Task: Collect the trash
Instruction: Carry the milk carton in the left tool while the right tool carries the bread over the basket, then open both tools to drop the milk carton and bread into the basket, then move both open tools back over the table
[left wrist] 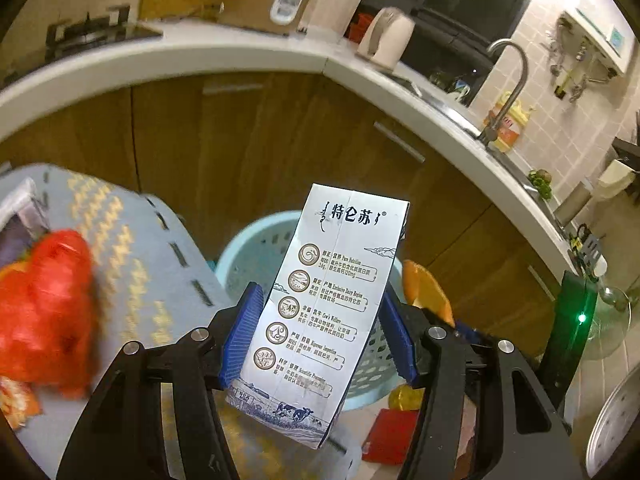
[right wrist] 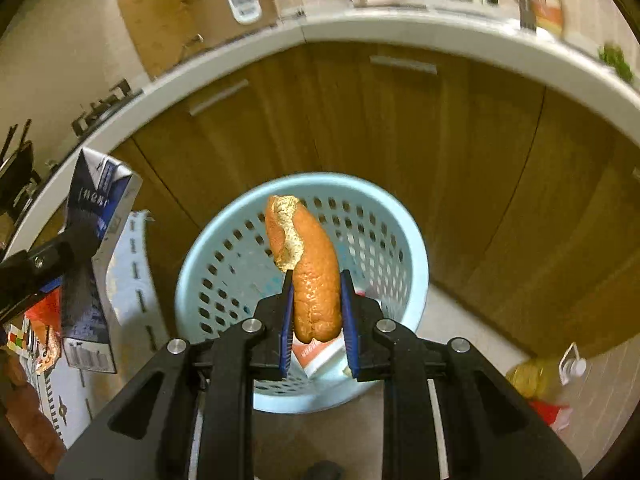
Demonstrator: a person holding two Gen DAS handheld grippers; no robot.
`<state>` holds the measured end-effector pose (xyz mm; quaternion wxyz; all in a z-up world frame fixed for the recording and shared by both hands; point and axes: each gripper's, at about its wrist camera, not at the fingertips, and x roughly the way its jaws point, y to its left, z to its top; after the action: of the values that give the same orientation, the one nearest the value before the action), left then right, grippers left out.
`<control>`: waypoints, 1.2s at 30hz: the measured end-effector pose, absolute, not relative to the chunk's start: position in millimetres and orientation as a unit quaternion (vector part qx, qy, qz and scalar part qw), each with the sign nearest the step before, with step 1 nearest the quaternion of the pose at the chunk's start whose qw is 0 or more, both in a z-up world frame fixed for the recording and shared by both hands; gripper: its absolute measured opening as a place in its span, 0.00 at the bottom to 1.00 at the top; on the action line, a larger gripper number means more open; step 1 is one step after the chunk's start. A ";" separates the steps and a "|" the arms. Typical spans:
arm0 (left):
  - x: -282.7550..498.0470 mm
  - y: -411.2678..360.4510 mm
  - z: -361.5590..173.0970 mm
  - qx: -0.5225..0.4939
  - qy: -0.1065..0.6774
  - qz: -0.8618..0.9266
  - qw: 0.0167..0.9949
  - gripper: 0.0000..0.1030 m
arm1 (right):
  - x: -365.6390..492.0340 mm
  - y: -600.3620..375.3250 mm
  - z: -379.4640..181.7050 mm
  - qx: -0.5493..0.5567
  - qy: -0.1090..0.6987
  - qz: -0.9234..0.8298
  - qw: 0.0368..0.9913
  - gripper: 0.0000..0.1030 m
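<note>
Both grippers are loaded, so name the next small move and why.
Probably open the right gripper: the bread piece it holds hangs directly over the blue basket, so it should drop in. The left gripper and its milk carton sit further off-centre.

Down on the pale floor [right wrist: 460,320] stands the light-blue perforated basket [right wrist: 384,216], upright in front of the wooden cabinet doors. Just right of it, a yellow oil bottle [right wrist: 540,376] lies on the floor with a red packet [right wrist: 550,410] beside it. To the left sits a low surface under a grey-blue patterned cloth [left wrist: 132,248], carrying a red mesh bundle [left wrist: 48,308] and a colourful wrapper [left wrist: 16,400] at its near edge.
</note>
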<state>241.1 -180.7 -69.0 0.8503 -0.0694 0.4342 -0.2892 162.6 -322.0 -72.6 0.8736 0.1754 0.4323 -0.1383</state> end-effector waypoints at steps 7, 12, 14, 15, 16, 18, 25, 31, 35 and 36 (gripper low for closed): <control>252.4 -200.6 -98.5 -0.061 0.464 -0.285 0.836 0.56 | 174.7 -329.7 -105.6 0.200 0.473 -0.134 0.847 0.21; 252.8 -195.3 -99.6 -0.071 0.465 -0.281 0.837 0.67 | 181.8 -328.8 -109.8 0.216 0.479 -0.115 0.843 0.25; 251.2 -189.9 -96.0 -0.077 0.459 -0.283 0.839 0.68 | 179.9 -326.1 -107.6 0.211 0.476 -0.116 0.846 0.27; 249.9 -186.7 -93.6 -0.077 0.456 -0.283 0.841 0.68 | 179.4 -324.6 -106.0 0.208 0.475 -0.117 0.847 0.28; 248.1 -183.3 -91.0 -0.076 0.451 -0.282 0.843 0.68 | 178.1 -323.5 -103.9 0.208 0.474 -0.117 0.848 0.28; 244.3 -177.2 -85.7 -0.075 0.445 -0.283 0.846 0.68 | 177.0 -322.1 -100.9 0.207 0.471 -0.116 0.850 0.28; 224.0 -143.9 -64.9 -0.080 0.416 -0.283 0.861 0.68 | 169.7 -299.7 -68.9 0.191 0.447 -0.100 0.868 0.28; 200.4 -90.0 -42.4 -0.095 0.381 -0.259 0.882 0.68 | 169.7 -259.8 -35.1 0.171 0.420 -0.058 0.889 0.28; 189.1 -40.9 -26.4 -0.108 0.360 -0.222 0.900 0.68 | 173.0 -218.6 -19.3 0.150 0.405 -0.019 0.902 0.28; 187.7 -31.1 -23.9 -0.110 0.356 -0.213 0.903 0.68 | 174.0 -209.4 -16.9 0.143 0.403 -0.011 0.904 0.29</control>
<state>187.8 -31.1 -23.9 0.9030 -0.1104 0.3565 -0.2130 174.0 -209.4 -16.9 0.9039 0.1433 0.4029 -0.0110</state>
